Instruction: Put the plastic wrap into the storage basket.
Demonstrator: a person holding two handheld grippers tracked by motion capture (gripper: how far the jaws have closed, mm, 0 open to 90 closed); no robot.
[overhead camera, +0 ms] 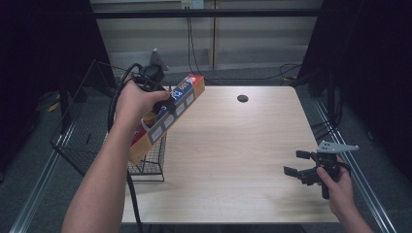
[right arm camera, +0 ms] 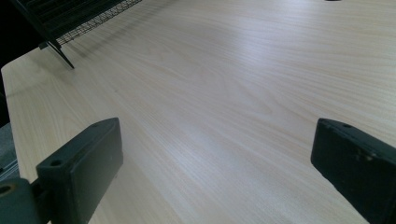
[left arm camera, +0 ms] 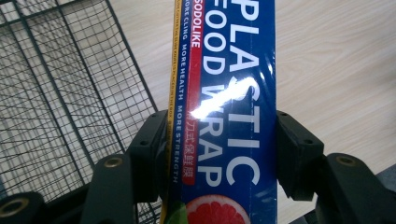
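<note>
A long blue and orange box of plastic food wrap point(overhead camera: 167, 115) hangs tilted in the air over the table's left edge. My left gripper point(overhead camera: 167, 104) is shut on its middle; in the left gripper view both black jaws press the sides of the box point(left arm camera: 229, 116). The box's lower end hangs above the wire basket point(overhead camera: 145, 160). At the table's near right corner my right gripper point(overhead camera: 297, 162) is held low and open, with only bare tabletop between its pads point(right arm camera: 79, 168).
The black wire basket point(left arm camera: 60, 107) stands at the table's left edge, partly off it. A round dark cable hole point(overhead camera: 242, 98) lies at the back of the wooden table point(overhead camera: 233, 155). Cables run along the wall behind.
</note>
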